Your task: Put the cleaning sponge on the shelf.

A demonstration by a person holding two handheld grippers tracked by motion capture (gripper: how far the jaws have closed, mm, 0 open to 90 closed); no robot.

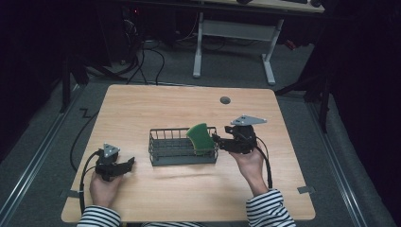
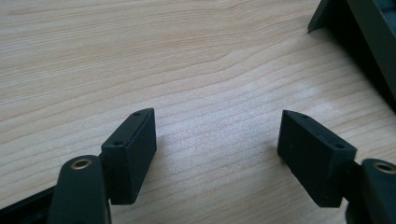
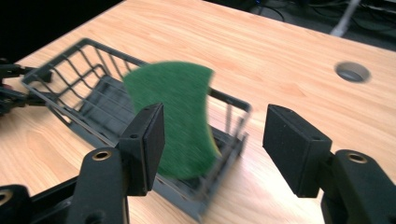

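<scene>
A green sponge [image 1: 200,137] is seen standing on edge in the right end of the dark wire basket [image 1: 166,152], at the centre of the high view, its top poking above the rim. In the right gripper view the sponge [image 3: 180,116] is blurred and sits mid-frame, a thin yellow layer showing along its lower right edge; whether it rests on the basket [image 3: 84,98] floor cannot be told. The right gripper [image 1: 218,140] is held just right of the basket, jaws spread wide with nothing between them. At lower left of the high view the left gripper [image 1: 127,163] is held low over the table [image 1: 189,198], jaws wide apart, bare wood between them.
</scene>
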